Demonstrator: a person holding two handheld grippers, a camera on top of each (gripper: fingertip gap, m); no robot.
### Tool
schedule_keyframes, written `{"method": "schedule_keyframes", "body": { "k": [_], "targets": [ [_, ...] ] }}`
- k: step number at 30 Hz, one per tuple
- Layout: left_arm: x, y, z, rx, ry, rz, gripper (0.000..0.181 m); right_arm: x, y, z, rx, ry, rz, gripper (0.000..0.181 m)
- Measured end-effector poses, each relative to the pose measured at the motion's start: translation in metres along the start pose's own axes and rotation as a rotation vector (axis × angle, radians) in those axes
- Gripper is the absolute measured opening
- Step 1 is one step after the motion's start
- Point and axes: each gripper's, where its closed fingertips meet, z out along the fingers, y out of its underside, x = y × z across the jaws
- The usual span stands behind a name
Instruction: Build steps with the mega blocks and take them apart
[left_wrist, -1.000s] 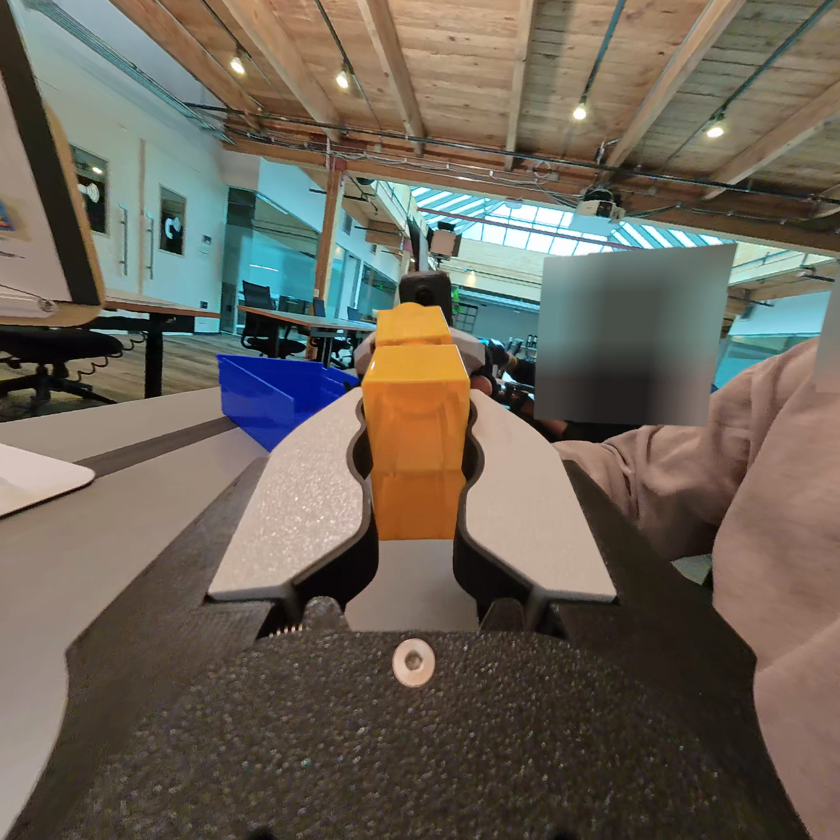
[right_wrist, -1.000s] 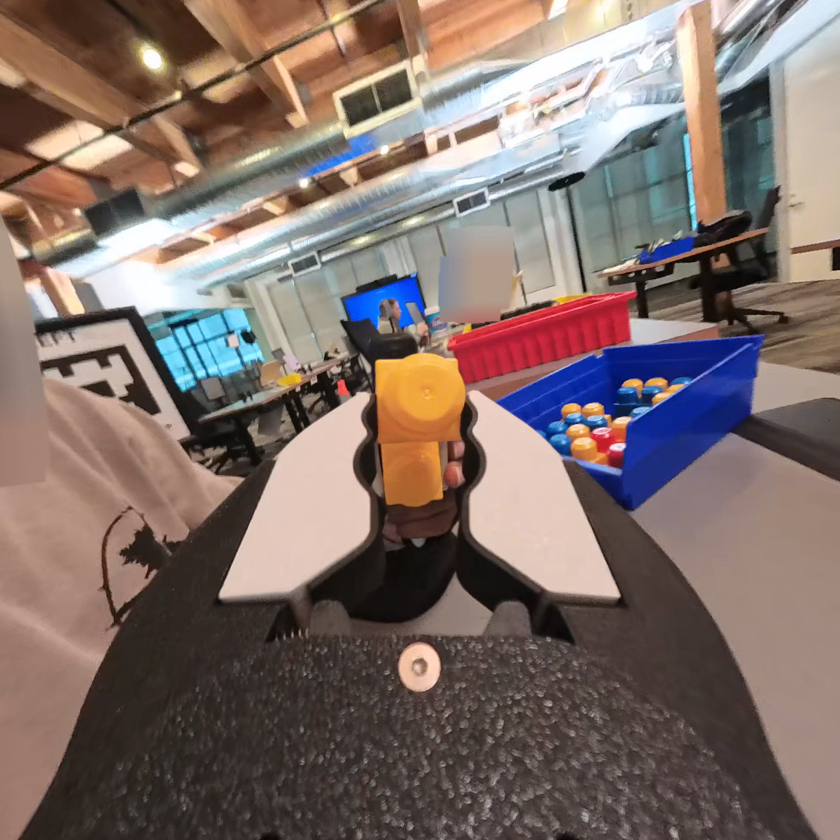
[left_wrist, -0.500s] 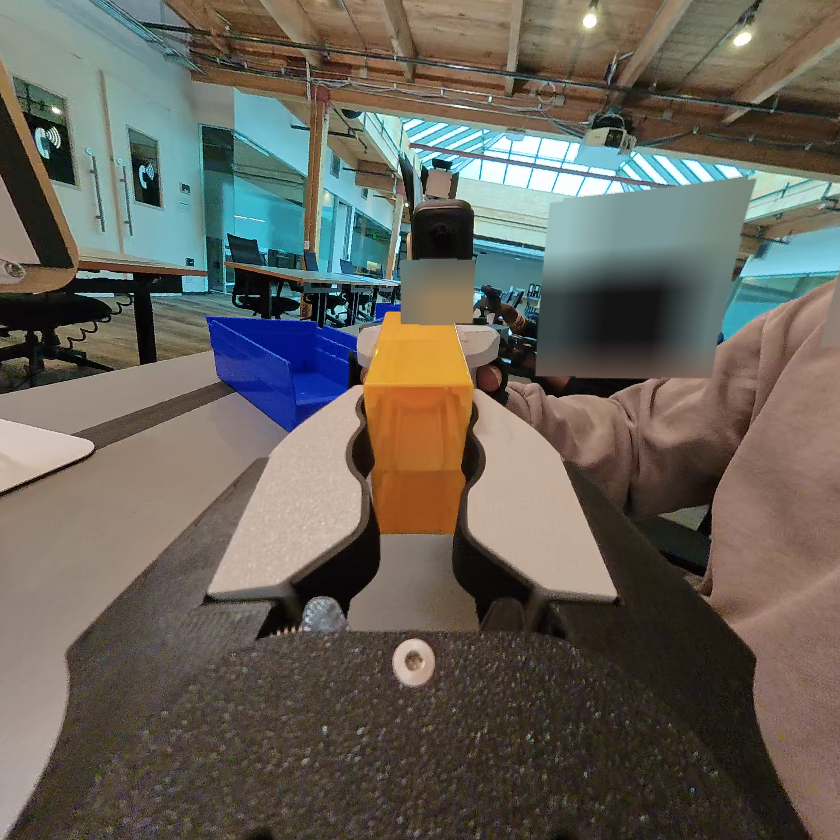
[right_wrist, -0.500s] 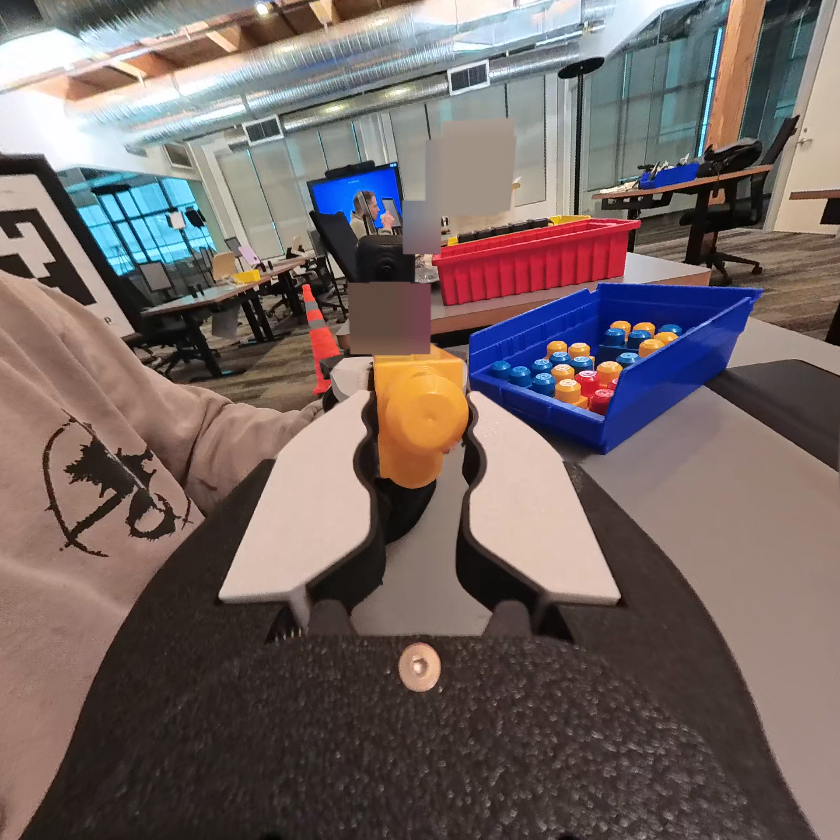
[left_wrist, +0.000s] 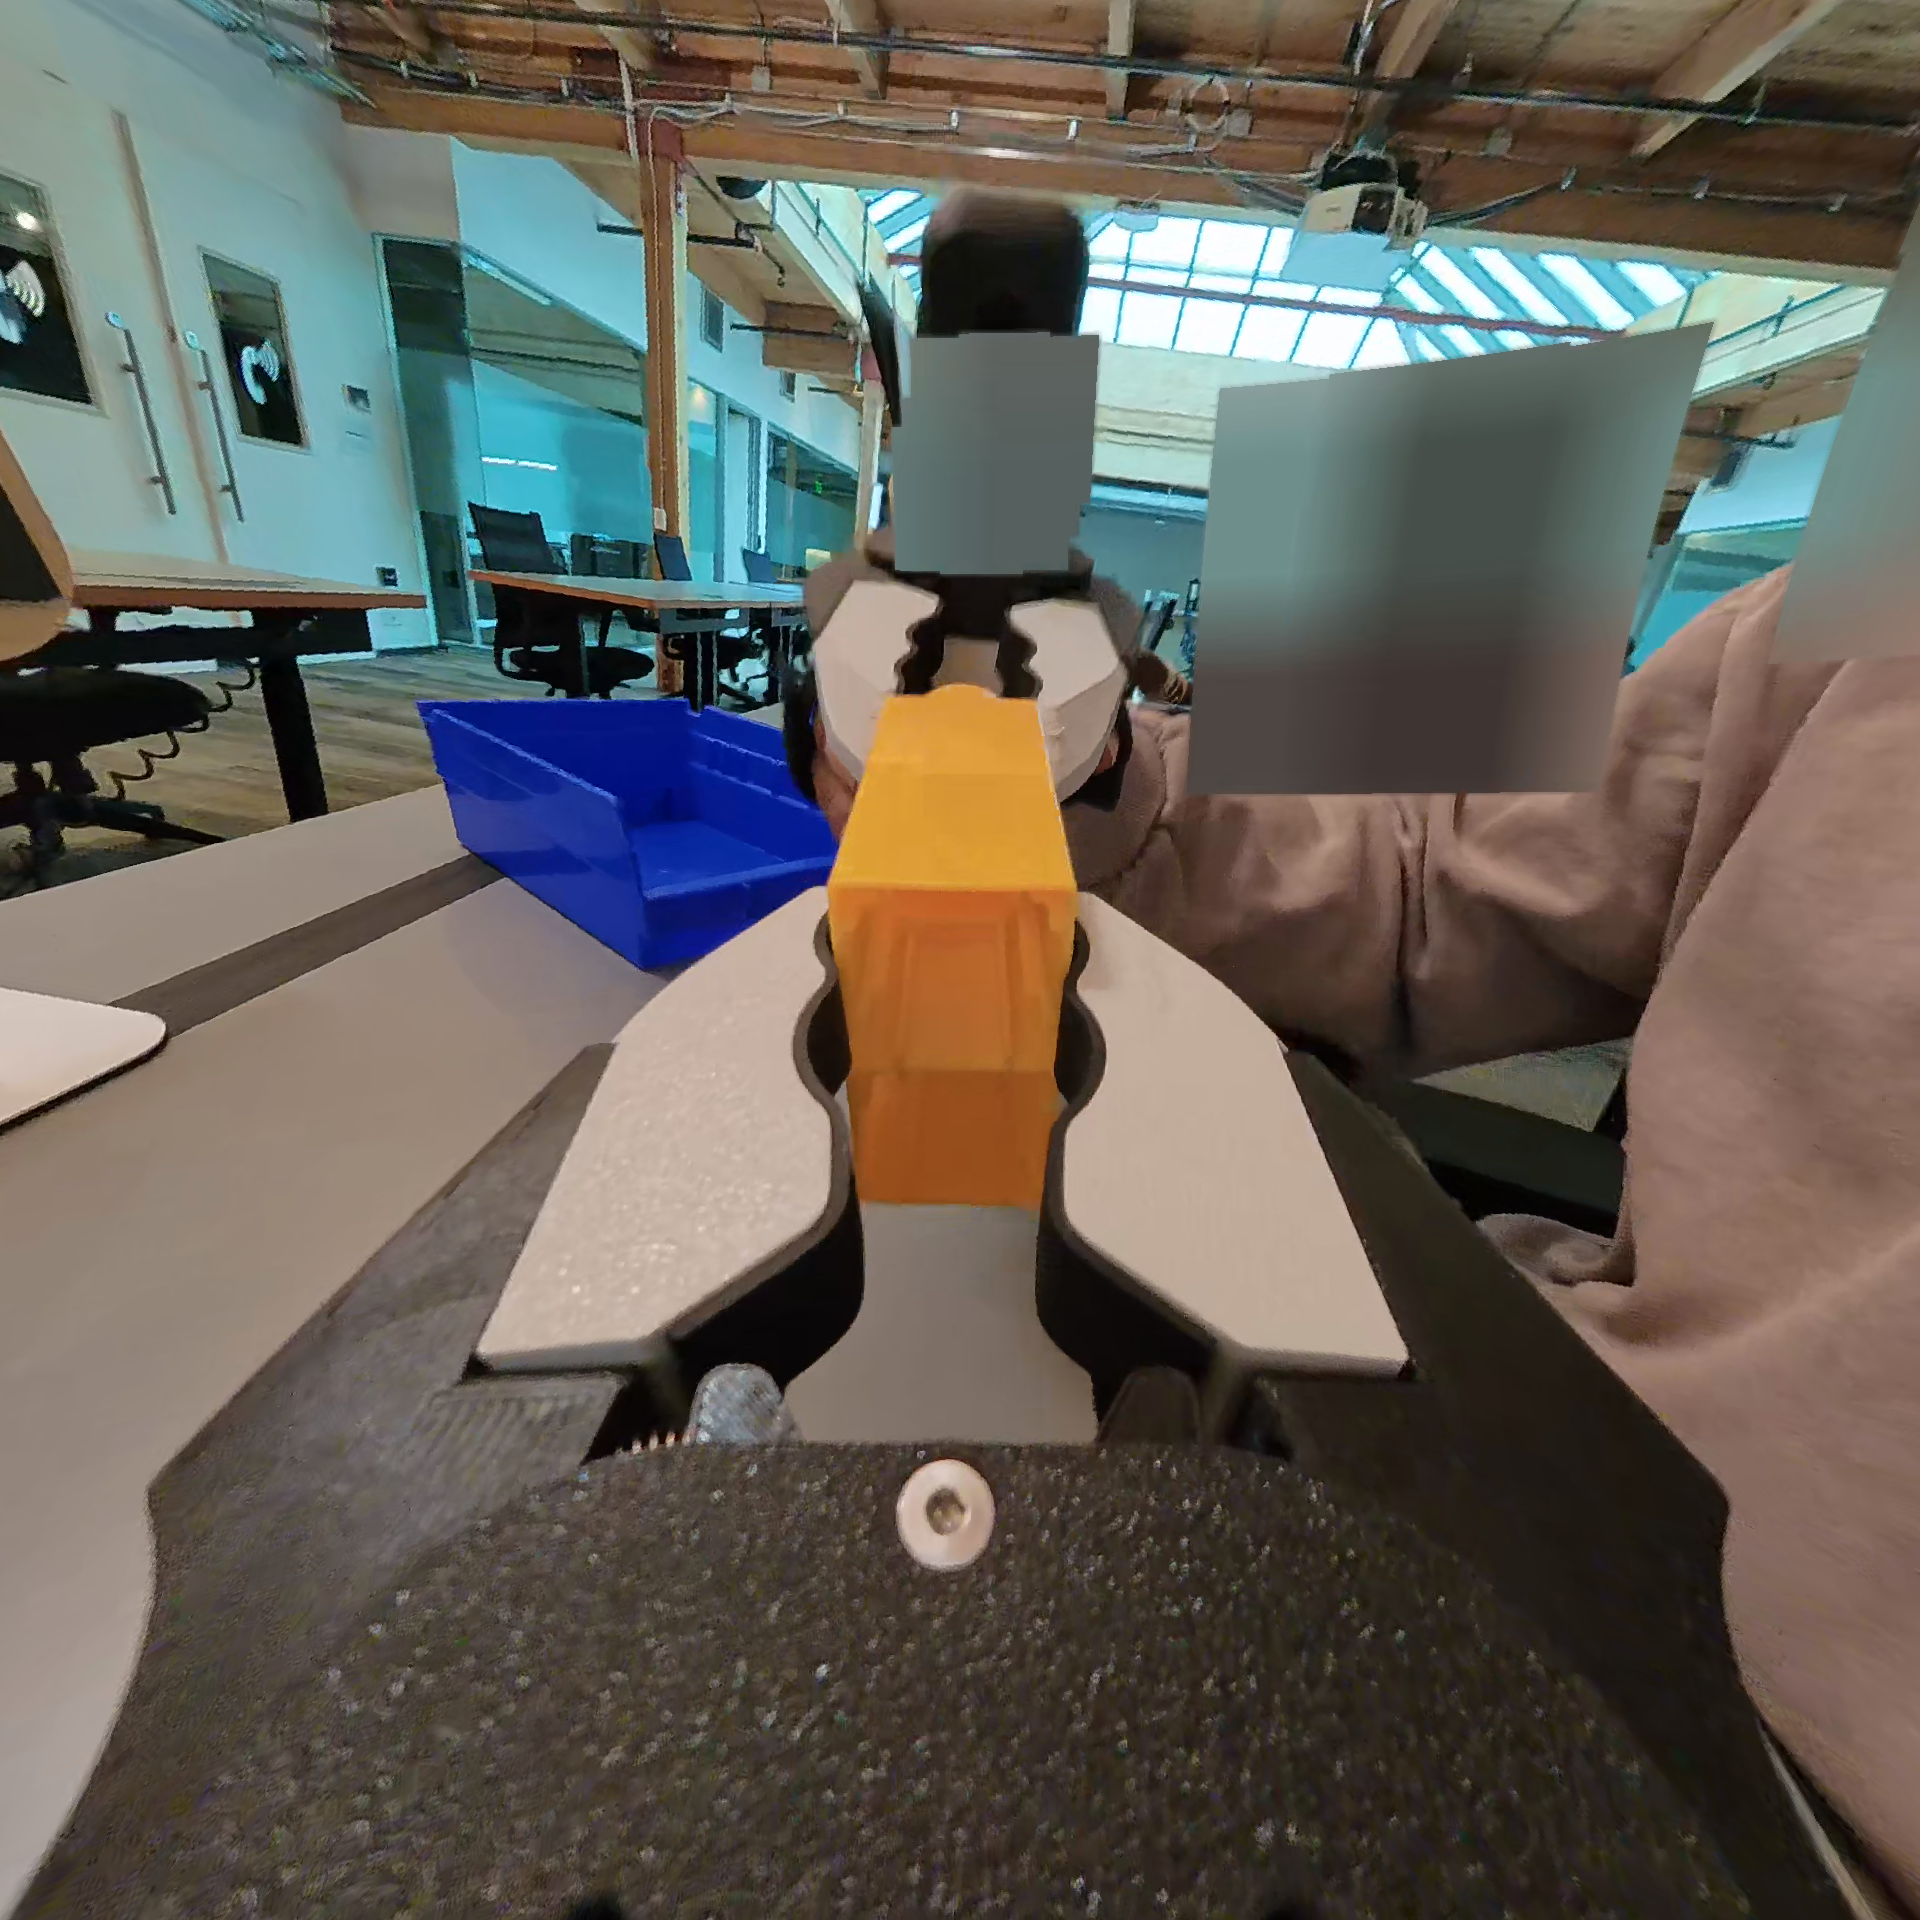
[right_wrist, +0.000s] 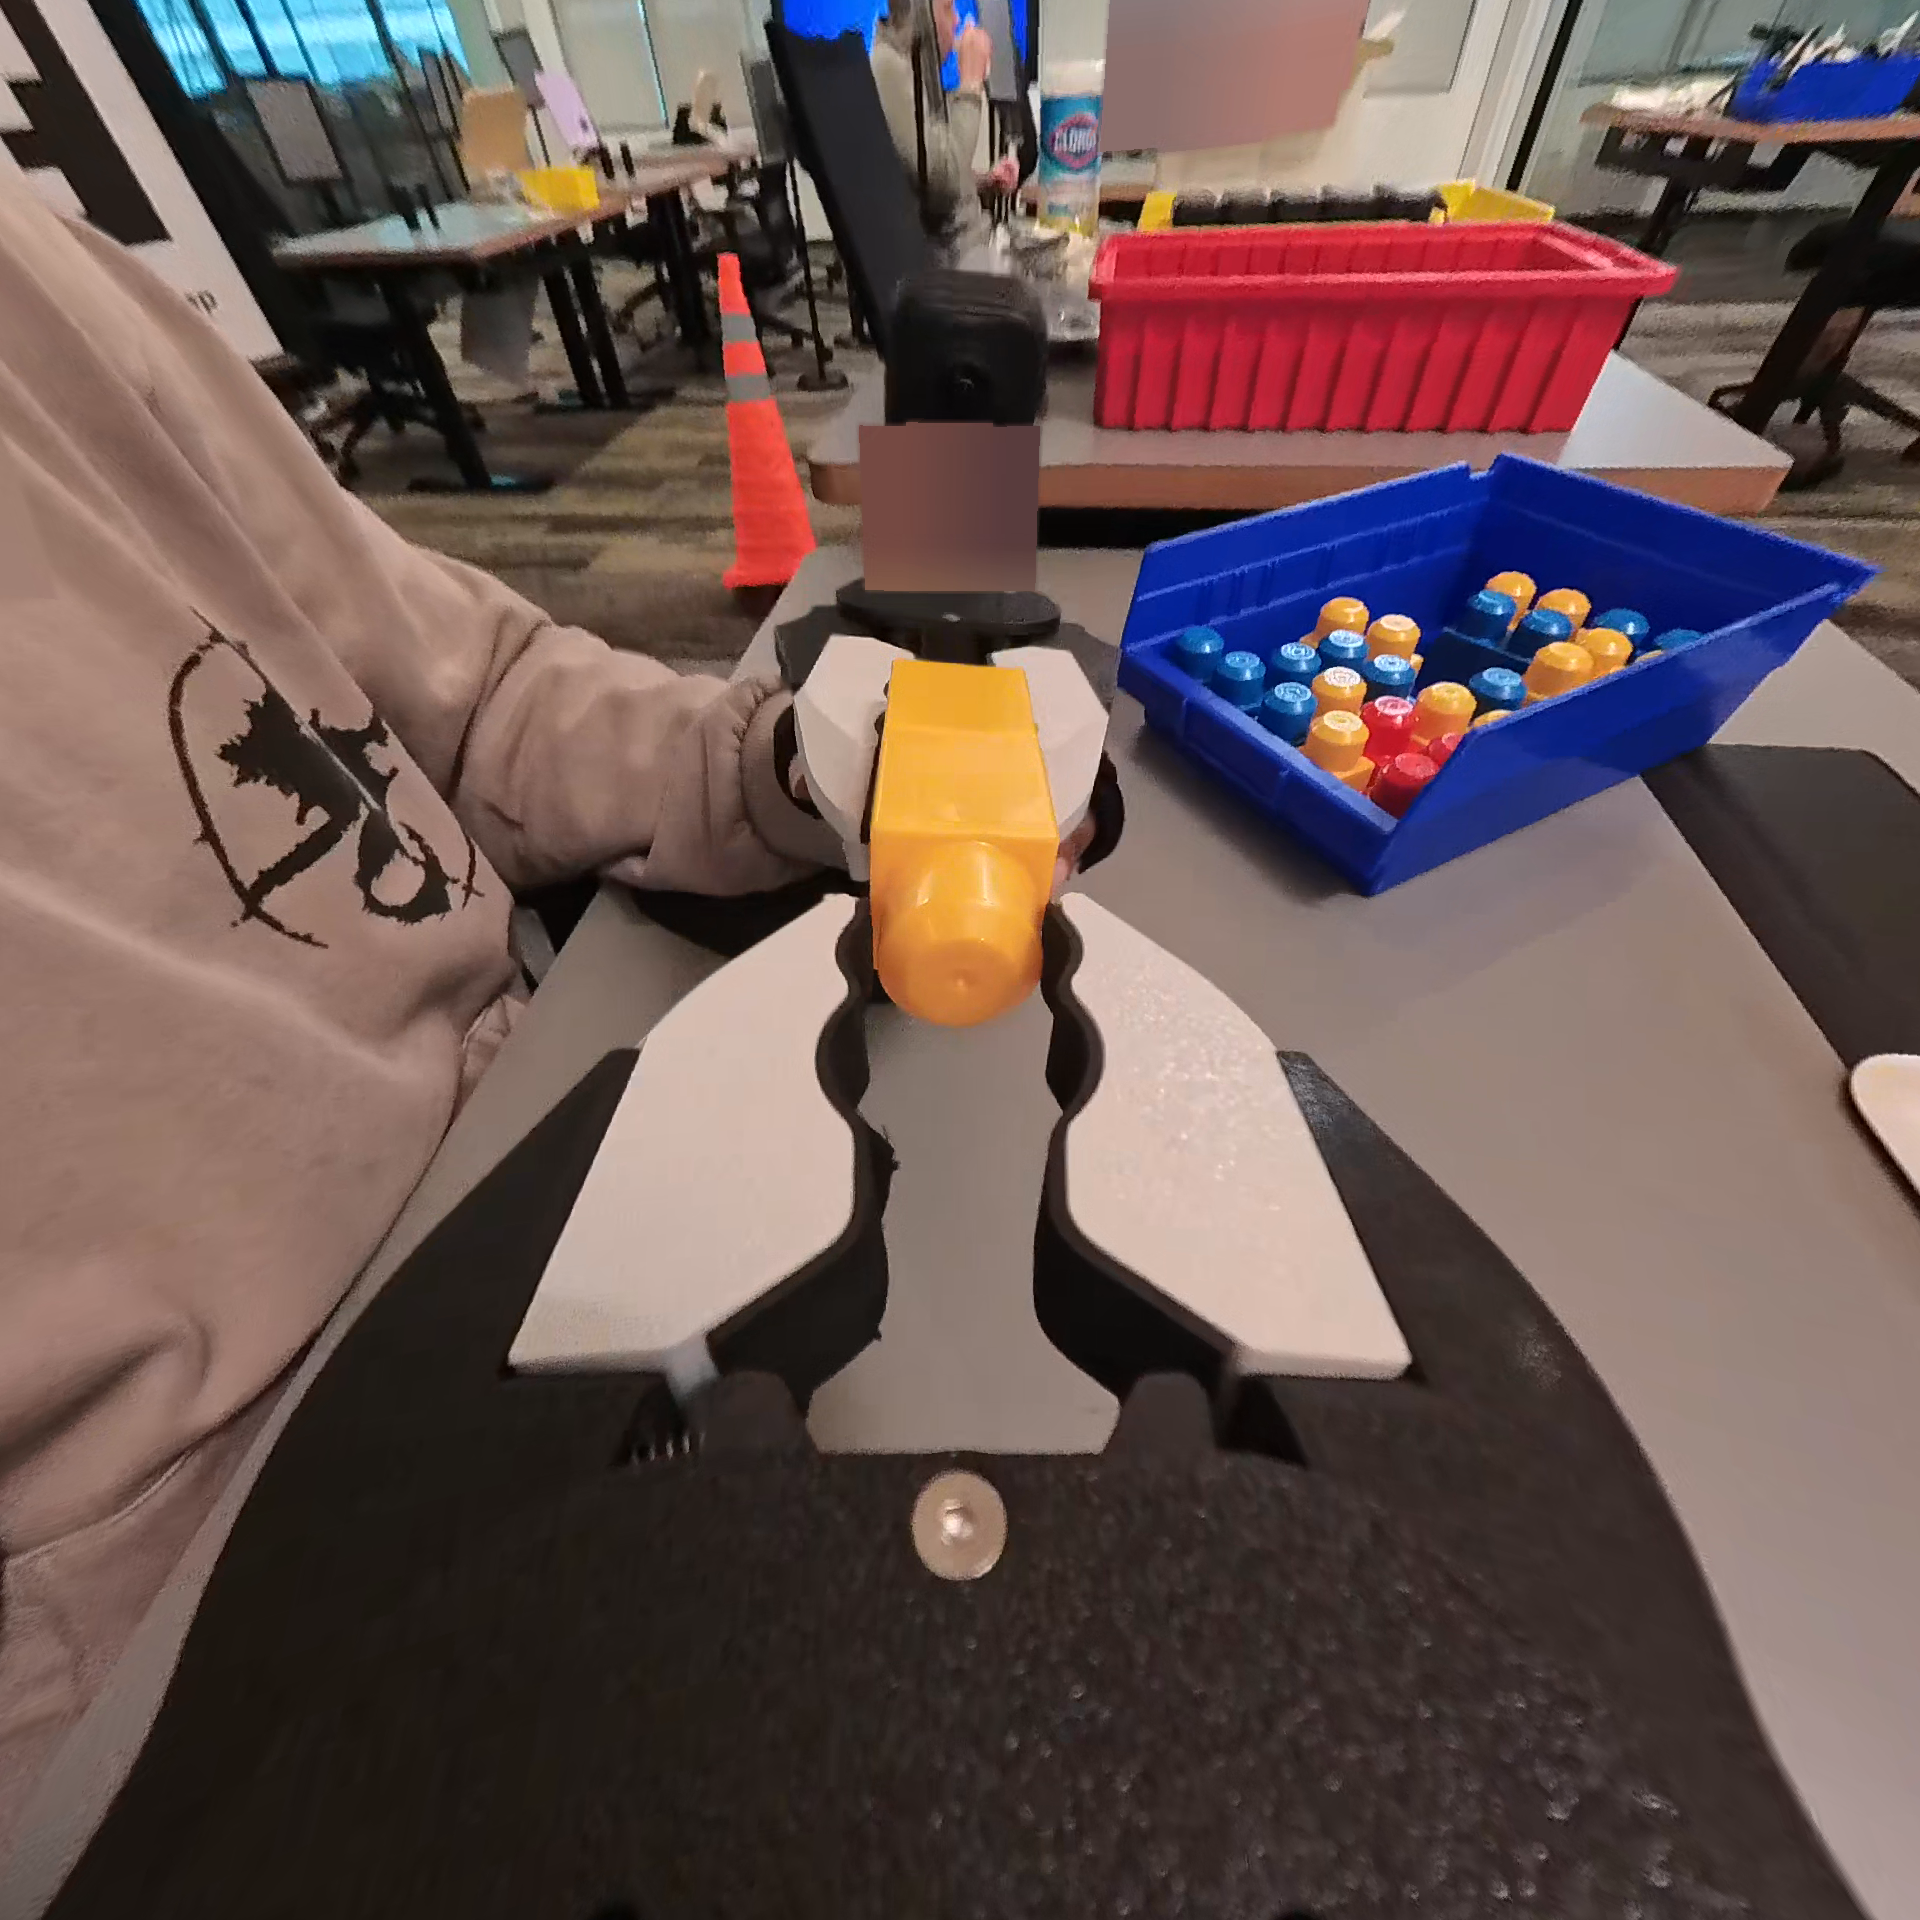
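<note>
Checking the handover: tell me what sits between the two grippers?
Only the orange blocks, joined end to end, span from left gripper to right gripper; right wrist view.

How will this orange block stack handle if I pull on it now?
The orange block stack looks like rigid plastic, so it probably won't flex in the left tool. Its glossy faces may slip. Flat sides should stop it rolling.

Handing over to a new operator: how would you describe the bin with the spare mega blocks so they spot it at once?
Start at the grey table in front of the person. Near its far right edge sits a bin. It is blue, not red like the red bin on the table behind, and loose yellow, blue and red blocks show inside it.
</note>
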Motion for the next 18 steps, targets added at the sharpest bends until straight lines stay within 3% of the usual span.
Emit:
{"method": "schedule_keyframes", "body": {
  "k": [3, 6, 13, 18],
  "targets": [
    [-0.011, 0.008, 0.000, -0.035, -0.072, 0.015, 0.044, 0.004, -0.003, -0.019, -0.112, 0.012, -0.008, 0.031],
    [-0.028, 0.013, -0.004, -0.075, -0.185, 0.047, 0.037, 0.019, -0.014, -0.055, -0.260, 0.084, -0.023, 0.031],
    [-0.064, 0.017, -0.020, -0.161, -0.498, 0.221, 0.017, 0.087, -0.016, -0.172, -0.756, 0.342, 0.002, 0.031],
    [-0.079, 0.003, -0.038, -0.136, -0.668, 0.318, 0.007, 0.149, 0.000, -0.263, -0.970, 0.516, 0.118, 0.031]
  ]
}}
